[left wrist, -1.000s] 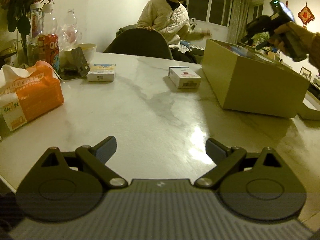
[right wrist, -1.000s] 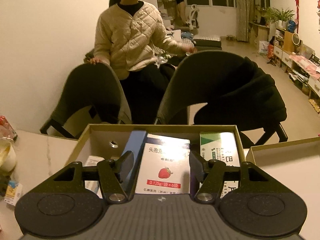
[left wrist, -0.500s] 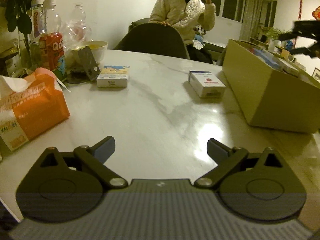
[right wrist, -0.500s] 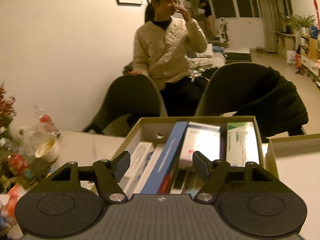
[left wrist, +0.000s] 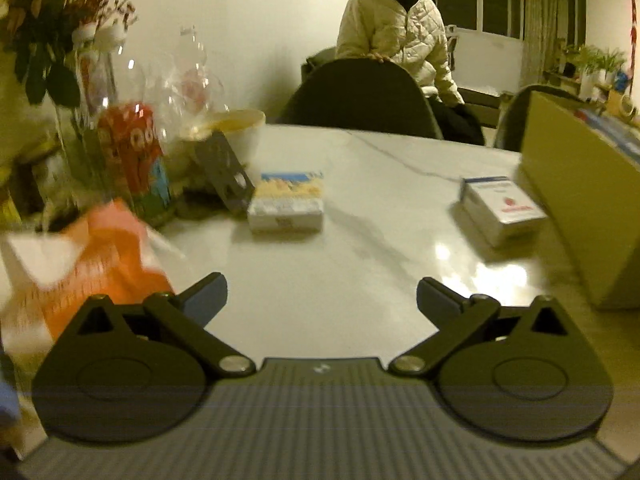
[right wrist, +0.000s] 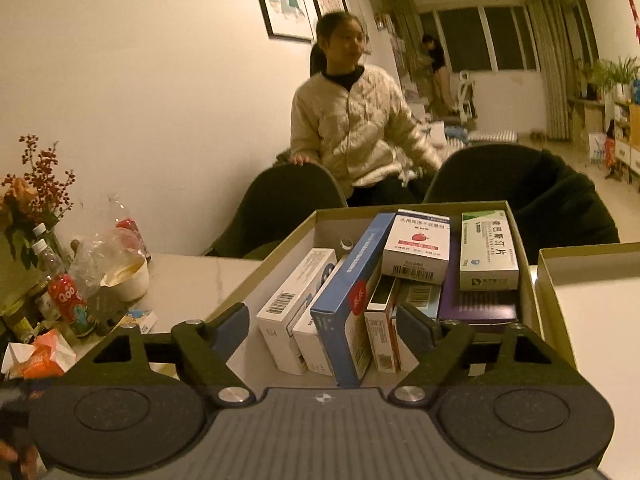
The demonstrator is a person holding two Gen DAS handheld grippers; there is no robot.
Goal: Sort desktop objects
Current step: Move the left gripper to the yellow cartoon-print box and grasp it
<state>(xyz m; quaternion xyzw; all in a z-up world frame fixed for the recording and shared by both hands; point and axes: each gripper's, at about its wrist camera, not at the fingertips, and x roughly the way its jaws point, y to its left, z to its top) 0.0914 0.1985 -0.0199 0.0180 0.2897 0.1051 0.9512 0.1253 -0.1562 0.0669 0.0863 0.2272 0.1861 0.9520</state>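
- The left gripper (left wrist: pixel 322 294) hovers over the bare near part of the marble table (left wrist: pixel 360 248); its jaws stand spread wide and have just been opening, with nothing between them.
- A small box with a blue and yellow top (left wrist: pixel 286 206) lies flat toward the table's left side, just beside a dark metal bracket (left wrist: pixel 226 176) that leans up at its left.
- A white box with a red mark (left wrist: pixel 502 210) lies flat toward the right side, just beside the wall of the open cardboard box (left wrist: pixel 580 200).
- At the left edge sit an orange and white tissue pack (left wrist: pixel 84 276), a red-labelled bottle (left wrist: pixel 134 160), a pale bowl (left wrist: pixel 240 128) and a vase of flowers (left wrist: pixel 52 32), all blurred.
- The right gripper (right wrist: pixel 322 322) is held above the near end of the cardboard box (right wrist: pixel 520 248); its jaws are spread and have just been opening, gripping nothing.
- Inside that box, several medicine cartons stand or lean packed together: a blue carton (right wrist: pixel 348 300) on edge, a white carton with a strawberry picture (right wrist: pixel 418 246) and a green and white carton (right wrist: pixel 488 250) resting on top.
- The box lid (right wrist: pixel 592 280) lies open-side up just beside the box, toward the right edge.
- A person in a pale quilted jacket (right wrist: pixel 352 128) sits beyond the far edge, one hand on a dark chair (right wrist: pixel 288 208).
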